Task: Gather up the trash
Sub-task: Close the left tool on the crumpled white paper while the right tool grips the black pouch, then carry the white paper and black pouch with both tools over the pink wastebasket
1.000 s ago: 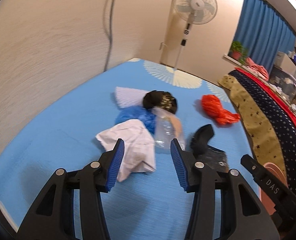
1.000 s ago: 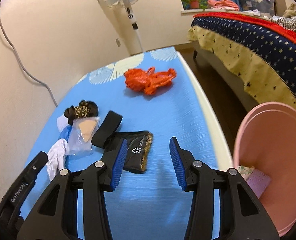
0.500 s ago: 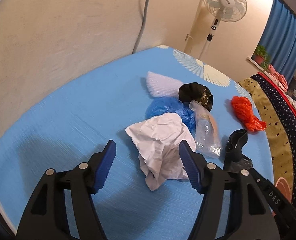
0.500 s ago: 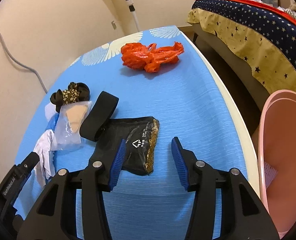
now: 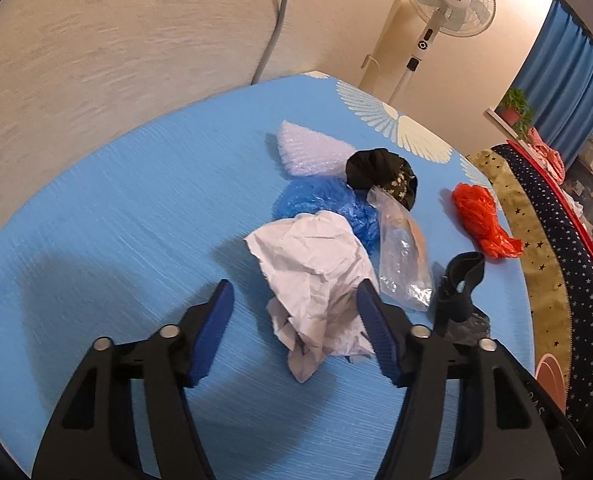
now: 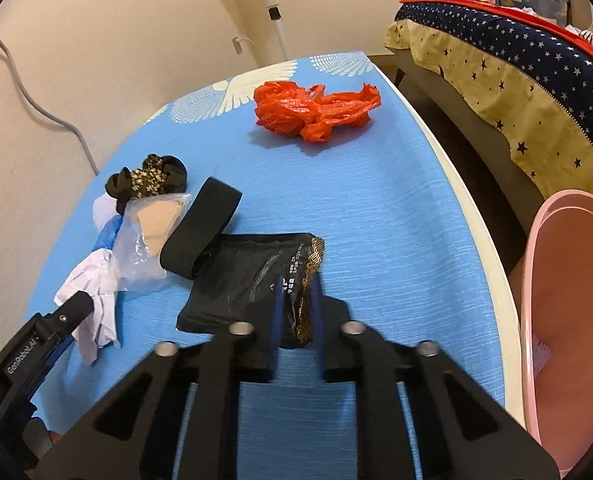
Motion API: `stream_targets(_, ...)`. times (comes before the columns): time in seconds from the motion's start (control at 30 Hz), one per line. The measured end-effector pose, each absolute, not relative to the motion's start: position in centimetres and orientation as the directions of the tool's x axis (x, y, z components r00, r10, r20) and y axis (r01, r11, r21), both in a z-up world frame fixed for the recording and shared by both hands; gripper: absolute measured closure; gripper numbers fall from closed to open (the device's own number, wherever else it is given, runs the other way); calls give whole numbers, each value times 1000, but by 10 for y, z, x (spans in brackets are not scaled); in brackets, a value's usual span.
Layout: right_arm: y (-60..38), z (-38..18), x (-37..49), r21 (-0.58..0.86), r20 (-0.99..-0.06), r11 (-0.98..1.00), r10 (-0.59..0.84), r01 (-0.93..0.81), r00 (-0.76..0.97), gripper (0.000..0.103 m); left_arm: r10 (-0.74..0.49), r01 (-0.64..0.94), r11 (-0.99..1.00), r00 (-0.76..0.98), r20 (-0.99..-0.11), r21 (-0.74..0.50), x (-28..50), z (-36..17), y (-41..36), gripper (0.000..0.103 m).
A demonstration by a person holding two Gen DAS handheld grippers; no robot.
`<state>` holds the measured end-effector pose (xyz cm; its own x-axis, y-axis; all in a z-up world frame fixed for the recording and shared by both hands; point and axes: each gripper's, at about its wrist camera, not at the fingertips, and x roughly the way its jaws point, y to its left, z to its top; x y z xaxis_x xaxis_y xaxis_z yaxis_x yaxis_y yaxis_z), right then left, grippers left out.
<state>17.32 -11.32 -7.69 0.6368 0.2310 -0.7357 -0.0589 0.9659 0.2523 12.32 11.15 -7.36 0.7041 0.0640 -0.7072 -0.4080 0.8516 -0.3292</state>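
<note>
A crumpled white paper [image 5: 312,256] lies on the blue table cover [image 5: 116,220]. My left gripper [image 5: 294,292] straddles its near end, and the jaws are closing. The left pad still stands apart from the paper. In the right wrist view my right gripper [image 6: 296,284] is closing and pinches the gold-trimmed edge of a flat black packet [image 6: 240,276]. A black band [image 6: 204,228] rests on the packet's far corner. A clear plastic bag [image 5: 400,256], a blue bag [image 5: 320,204], bubble wrap [image 5: 308,152], a black wrapper [image 5: 380,172] and a red bag [image 6: 312,110] lie beyond.
A pink bin [image 6: 576,280] with some scraps inside stands on the floor off the table's right edge. A bed with a starred cover [image 6: 516,52] lies further right. A standing fan [image 5: 448,0] and a wall with a cable are behind the table.
Both grippers came down and closer to the table. The left one turned towards the white paper and now has it between its jaws. The right one shut on the black packet's edge.
</note>
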Motion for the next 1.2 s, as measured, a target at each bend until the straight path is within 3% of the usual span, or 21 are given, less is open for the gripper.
stream_targets(0.17, -115, -73, 169, 288, -708, 954, 271, -83, 652, 100, 44, -380, 859, 723, -690, -344, 122, -69, 107, 70)
stream_targets(0.2, -115, -71, 167, 293, -701, 952, 274, -85, 658, 101, 43, -376, 860, 726, -686, -344, 121, -68, 107, 80)
stream_targets(0.37, -118, -53, 157, 306, -650, 945, 293, -111, 701, 103, 26, -351, 866, 744, -668, -357, 116, -62, 105, 87)
stream_targets(1.2, -145, 10, 94, 260, -540, 954, 272, -150, 796, 103, -7, -207, 926, 827, -562, -316, 66, -9, 86, 89)
